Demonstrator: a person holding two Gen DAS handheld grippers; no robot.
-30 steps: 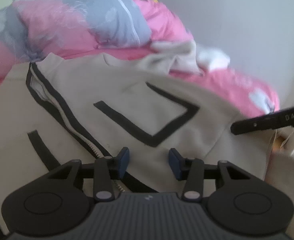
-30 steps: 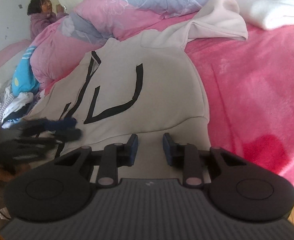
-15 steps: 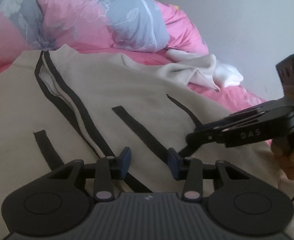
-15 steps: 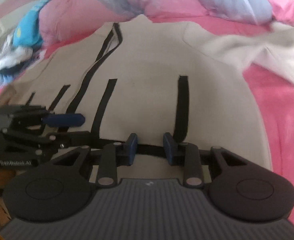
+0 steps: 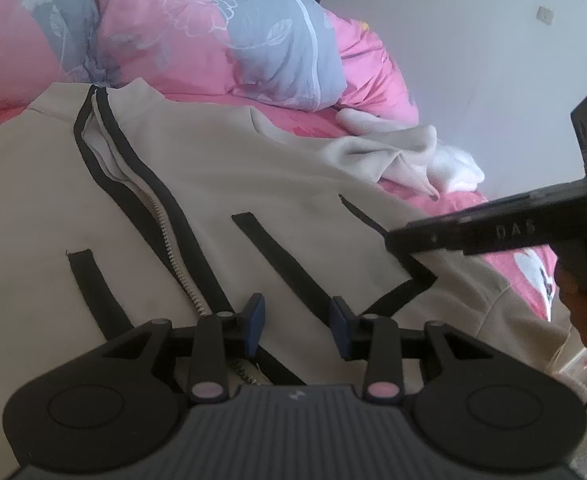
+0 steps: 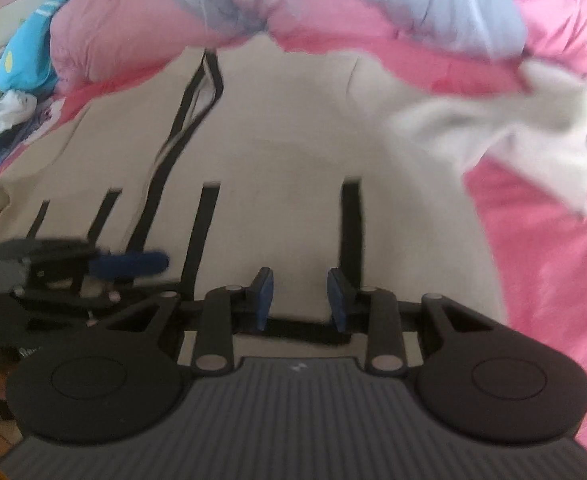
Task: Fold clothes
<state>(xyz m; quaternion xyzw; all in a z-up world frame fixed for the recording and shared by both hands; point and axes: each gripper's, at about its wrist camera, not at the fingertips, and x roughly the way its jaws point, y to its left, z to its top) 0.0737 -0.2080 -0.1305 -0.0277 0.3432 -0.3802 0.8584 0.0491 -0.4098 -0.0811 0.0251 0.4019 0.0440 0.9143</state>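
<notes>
Beige zip jacket (image 5: 197, 184) with black stripes lies flat on pink bed (image 6: 541, 248), left hand-held gripper (image 5: 296, 326) and right hand-held gripper (image 6: 299, 300) both open over hem, right one's side lettering blurry, maybe "DAS".

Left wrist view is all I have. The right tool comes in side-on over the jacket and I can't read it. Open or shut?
Observer: Open. The right tool has nothing between its fingers and sits over the jacket's black hem band.
Operator: Anything on the bed that I'm missing?
Observer: Yes. A heap of clothes with a blue garment on top lies at the left edge of the right wrist view, beyond the jacket.
</notes>
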